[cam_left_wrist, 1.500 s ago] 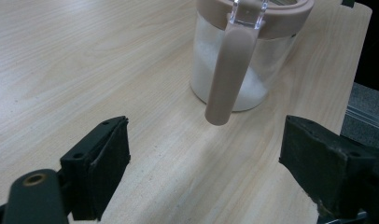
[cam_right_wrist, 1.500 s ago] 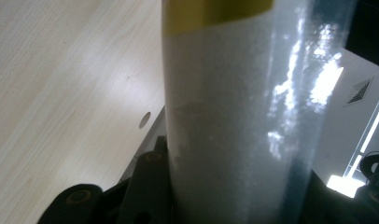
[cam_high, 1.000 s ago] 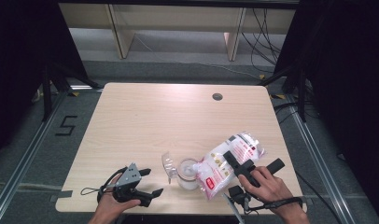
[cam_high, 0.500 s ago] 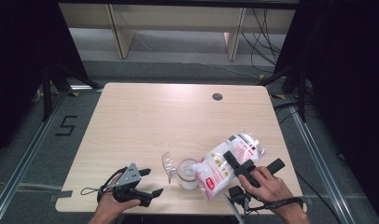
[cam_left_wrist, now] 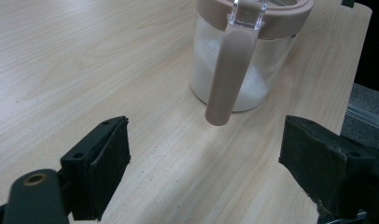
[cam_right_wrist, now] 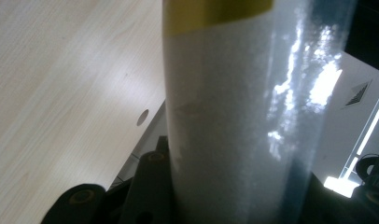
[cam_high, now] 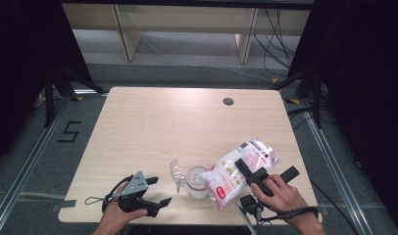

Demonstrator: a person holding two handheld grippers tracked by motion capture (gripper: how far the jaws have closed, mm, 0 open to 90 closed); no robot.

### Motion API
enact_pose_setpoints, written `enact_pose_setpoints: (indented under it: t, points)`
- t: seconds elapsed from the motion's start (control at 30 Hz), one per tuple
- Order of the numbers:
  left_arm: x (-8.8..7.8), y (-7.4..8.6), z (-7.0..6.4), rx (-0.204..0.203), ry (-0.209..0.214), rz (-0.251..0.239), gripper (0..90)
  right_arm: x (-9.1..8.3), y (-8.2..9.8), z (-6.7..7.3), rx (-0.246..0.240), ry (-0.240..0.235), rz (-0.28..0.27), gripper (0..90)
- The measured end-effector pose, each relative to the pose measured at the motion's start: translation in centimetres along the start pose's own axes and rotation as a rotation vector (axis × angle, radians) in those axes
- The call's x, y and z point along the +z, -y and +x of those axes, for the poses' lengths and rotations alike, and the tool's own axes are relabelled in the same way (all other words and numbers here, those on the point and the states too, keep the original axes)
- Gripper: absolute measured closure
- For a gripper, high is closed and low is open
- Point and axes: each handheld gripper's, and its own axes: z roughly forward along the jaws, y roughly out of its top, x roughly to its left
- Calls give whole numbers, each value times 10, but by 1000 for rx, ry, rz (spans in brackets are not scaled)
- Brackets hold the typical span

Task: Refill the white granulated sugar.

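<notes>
Right now I have the right gripper [cam_high: 250, 172] clamped on the bag [cam_high: 236, 171], low and right of centre in the high view. It holds the bag tilted, its lower end over the mouth of the jar [cam_high: 197, 182] and its upper end pointing toward the right of the frame. My right hand [cam_high: 278, 192] sits just below and to the right of the bag. In the right gripper view the bag [cam_right_wrist: 234, 116] rises straight up from between the jaws, white and grainy through clear film, with a yellow band at the top edge of the frame; pale tabletop [cam_right_wrist: 61, 84] lies on the left.

The jar stands on the tabletop [cam_high: 177, 122] near the bottom edge of the high view, a little left of the bag, with a clear lid [cam_high: 176, 172] flipped up on its left side. In the left gripper view the jar [cam_left_wrist: 246, 60] is in the upper middle of the frame, clear-walled with a brownish rim and a brownish strap hanging down its front, and some white powder at the bottom.

The left gripper [cam_high: 153, 192] rests at the lower left of the high view, jaws wide apart and nothing between them, pointing toward the jar and well short of it. My left hand [cam_high: 119, 209] grips it from below.
</notes>
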Motion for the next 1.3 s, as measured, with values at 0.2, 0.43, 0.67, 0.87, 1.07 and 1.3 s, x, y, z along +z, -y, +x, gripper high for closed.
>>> enact_pose_setpoints:
  t: [0.2,0.43,0.67,0.87,1.07,1.3]
  points:
    - [0,0,-1,-7,2,-8,155,0,0,0,2,1,0,724]
    - [0,0,0,-3,0,-5,155,0,0,0,6,-1,-1,727]
    - [0,0,-1,-6,3,-8,155,0,1,0,9,-3,-3,729]
    - [0,0,0,-4,1,-5,155,-1,1,-1,8,1,-4,730]
    - [0,0,0,-4,0,-5,155,-1,1,0,12,-6,-3,731]
    - [0,0,-1,-4,-2,-5,155,0,1,0,17,-9,-9,733]
